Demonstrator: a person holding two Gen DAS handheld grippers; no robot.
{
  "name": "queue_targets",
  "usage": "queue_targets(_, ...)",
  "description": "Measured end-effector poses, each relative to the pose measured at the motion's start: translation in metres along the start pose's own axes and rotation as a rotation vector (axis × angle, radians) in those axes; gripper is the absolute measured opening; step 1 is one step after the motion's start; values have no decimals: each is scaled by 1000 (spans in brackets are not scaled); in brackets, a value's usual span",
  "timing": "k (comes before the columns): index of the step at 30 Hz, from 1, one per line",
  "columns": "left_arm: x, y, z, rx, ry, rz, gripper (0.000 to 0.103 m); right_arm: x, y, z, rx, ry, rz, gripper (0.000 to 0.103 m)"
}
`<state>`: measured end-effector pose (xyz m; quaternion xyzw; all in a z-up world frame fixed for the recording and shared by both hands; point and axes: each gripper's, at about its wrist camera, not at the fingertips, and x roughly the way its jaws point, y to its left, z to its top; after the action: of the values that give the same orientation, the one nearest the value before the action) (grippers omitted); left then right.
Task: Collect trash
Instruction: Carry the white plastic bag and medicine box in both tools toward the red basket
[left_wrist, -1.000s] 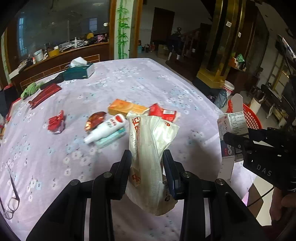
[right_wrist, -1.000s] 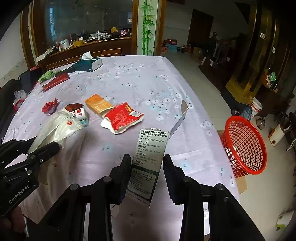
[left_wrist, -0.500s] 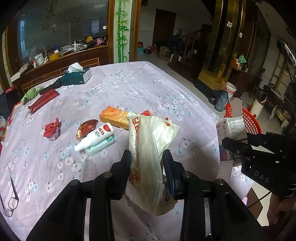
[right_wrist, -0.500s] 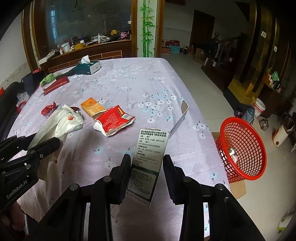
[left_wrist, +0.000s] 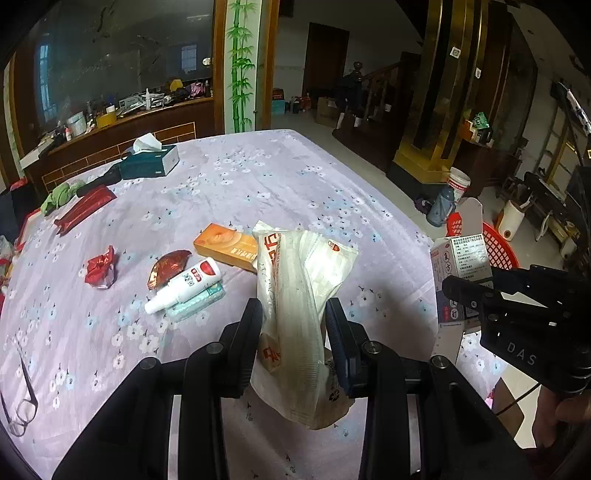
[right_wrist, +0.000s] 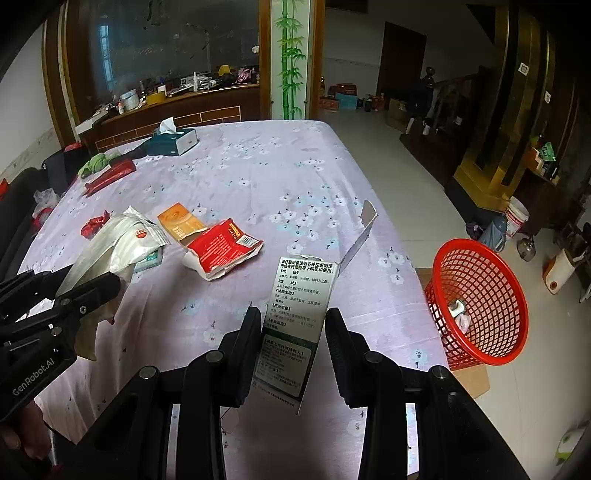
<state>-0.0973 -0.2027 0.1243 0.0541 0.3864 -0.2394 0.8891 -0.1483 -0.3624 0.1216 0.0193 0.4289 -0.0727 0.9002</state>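
Note:
My left gripper (left_wrist: 293, 321) is shut on a crumpled white plastic bag (left_wrist: 299, 295) with red print, held above the table's near edge. In the right wrist view the same bag (right_wrist: 110, 247) shows at the left. My right gripper (right_wrist: 293, 328) is shut on an opened white and green medicine box (right_wrist: 295, 317), flap up, also seen at the right of the left wrist view as the box (left_wrist: 460, 266). A red mesh basket (right_wrist: 480, 299) stands tilted on the floor right of the table, with a scrap inside. Loose on the cloth lie a torn red packet (right_wrist: 221, 251), an orange box (left_wrist: 227, 247), a white bottle (left_wrist: 184, 286) and a red wrapper (left_wrist: 99, 266).
The table (right_wrist: 258, 177) wears a lilac flowered cloth. A teal tissue box (left_wrist: 151, 164), a long red packet (left_wrist: 83, 208) and a green cloth (left_wrist: 59, 195) lie at the far left. Glasses (left_wrist: 22, 398) rest at the left edge. Cardboard (right_wrist: 469, 380) lies under the basket.
Both grippers have drawn back and risen a little from the table with their loads. The basket shows more fully at the right, and the grips are unchanged.

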Motion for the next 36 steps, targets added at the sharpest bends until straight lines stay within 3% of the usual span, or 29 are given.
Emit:
queue_targets(21,15,-33,7,103,20,-83,34,-10,-38,-11,146,4,-34,38)
queue_targets(36,21,-38,3,154,52,-136,34,-11,-41,-27,220,27,-69,38)
